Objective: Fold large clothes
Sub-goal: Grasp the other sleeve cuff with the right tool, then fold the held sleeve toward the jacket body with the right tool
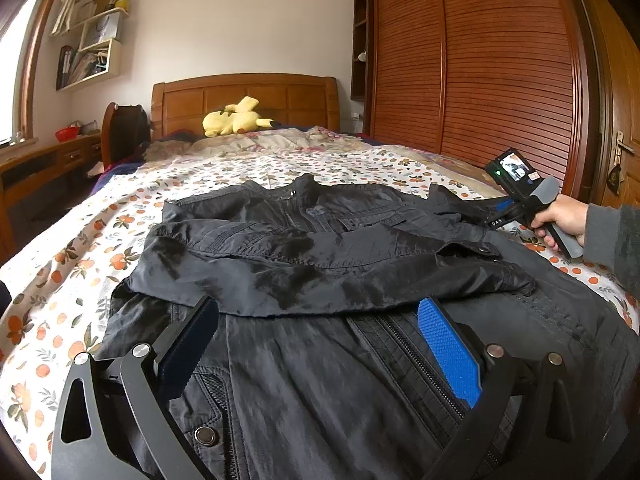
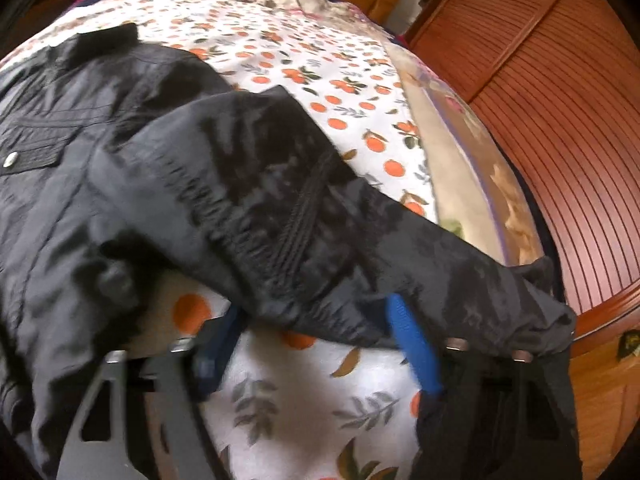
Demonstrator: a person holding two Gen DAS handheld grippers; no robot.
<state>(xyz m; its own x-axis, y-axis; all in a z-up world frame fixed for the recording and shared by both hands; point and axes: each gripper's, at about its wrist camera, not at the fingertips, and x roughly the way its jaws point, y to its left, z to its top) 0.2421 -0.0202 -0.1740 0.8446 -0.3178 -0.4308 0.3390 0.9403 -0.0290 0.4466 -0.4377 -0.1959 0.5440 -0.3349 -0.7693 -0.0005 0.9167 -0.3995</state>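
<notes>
1. The left tool (image 1: 316, 340) hovers spread just above the lower front of the black jacket (image 1: 320, 248), gripping nothing
2. The right tool (image 2: 316, 336) is blurred and its fingertips sit under a draped sleeve (image 2: 280, 208), so its state cannot be told
3. The jacket lies face up on the floral bedsheet (image 1: 80, 240), one sleeve already folded across the chest
4. Judged risk: the slick fabric could slip as the right sleeve swings over, undoing the fold or bunching it
5. Judged risk: a sleeve near the bed edge may slide off
6. The jacket's hem is cut off below, and the right hand (image 1: 560, 220) hides its handle
</notes>
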